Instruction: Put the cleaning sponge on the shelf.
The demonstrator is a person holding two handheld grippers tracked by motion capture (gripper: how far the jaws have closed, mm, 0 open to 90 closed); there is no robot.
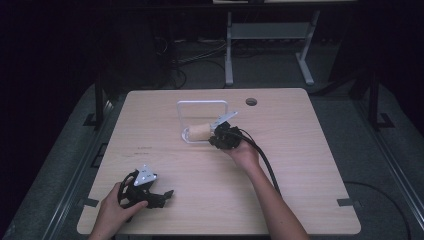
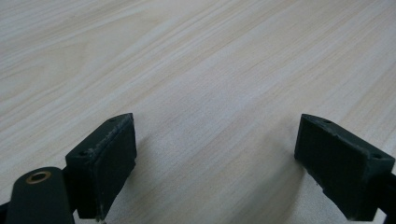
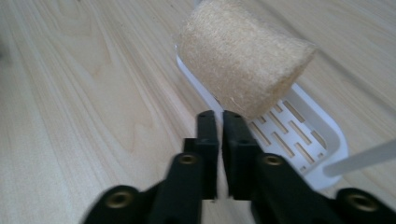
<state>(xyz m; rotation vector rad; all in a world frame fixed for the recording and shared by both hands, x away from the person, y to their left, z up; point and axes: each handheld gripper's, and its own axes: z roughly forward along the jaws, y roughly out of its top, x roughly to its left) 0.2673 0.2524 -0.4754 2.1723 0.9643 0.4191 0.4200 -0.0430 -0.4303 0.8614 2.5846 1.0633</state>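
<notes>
Left gripper (image 1: 161,196): lower left of the high view, low on the table (image 1: 300,165); jaws wide apart, nothing in them.
Rack (image 1: 200,120): white, middle of the high view.
Sponge roll (image 1: 199,132): tan, over the rack's base; its long way runs left to right, one end toward the right gripper.
Right gripper (image 1: 216,136): just right of the roll; jaws almost shut at the roll's edge. I cannot tell if they pinch it.

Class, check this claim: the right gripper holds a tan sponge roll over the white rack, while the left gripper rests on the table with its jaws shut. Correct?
Not quite. The left gripper has its jaws wide apart over bare table, as the left gripper view shows. The rest stands: the right gripper holds the tan sponge roll over the white rack.
</notes>
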